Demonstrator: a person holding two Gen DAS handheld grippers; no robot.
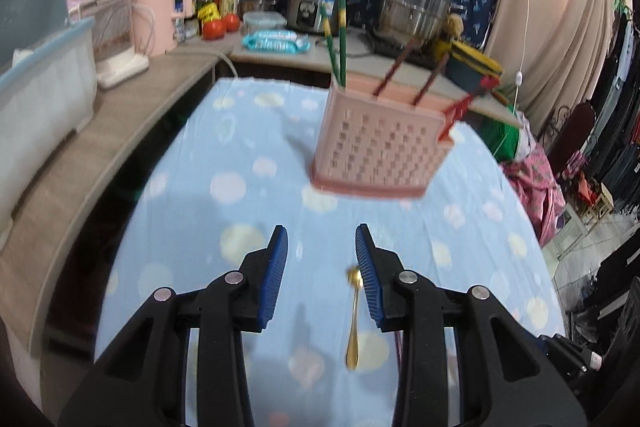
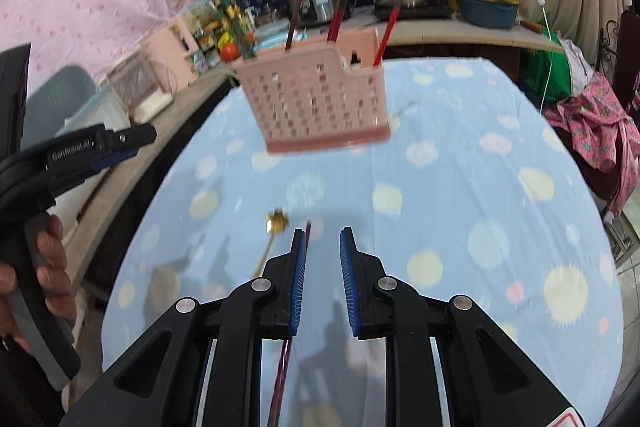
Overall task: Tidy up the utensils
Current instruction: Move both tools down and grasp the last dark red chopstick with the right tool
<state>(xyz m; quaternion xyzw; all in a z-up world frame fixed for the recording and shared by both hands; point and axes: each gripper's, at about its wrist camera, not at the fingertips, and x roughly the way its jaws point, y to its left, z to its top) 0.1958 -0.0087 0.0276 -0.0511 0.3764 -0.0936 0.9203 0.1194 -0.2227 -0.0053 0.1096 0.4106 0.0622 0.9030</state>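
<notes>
Pink slotted caddy (image 1: 376, 143) upright on the spotted blue cloth of the bench (image 1: 224, 147), centre of the left wrist view, already holding green chopsticks (image 1: 336, 39) at its left end and dark red chopsticks (image 1: 394, 75) further right. Gold spoon (image 1: 354, 323) flat on the cloth, lower centre, bowl end just beside the right pad of the left gripper (image 1: 321, 247); jaws released, nothing between them. In the right wrist view, same spoon (image 2: 272, 235) left of centre; a dark red stick (image 2: 286, 347) alongside the left pad of the right gripper (image 2: 323, 247), hard to say whether touching. Jaws there narrowly apart and empty.

Spoon probably light, stiff, polished and slippery, lying very low on soft cloth. Best taken across the thin handle near mid-length, pads pressed slightly into the fabric; likely to pivot if pinched near the bowl. Loose stick likely light, prone to rolling.
</notes>
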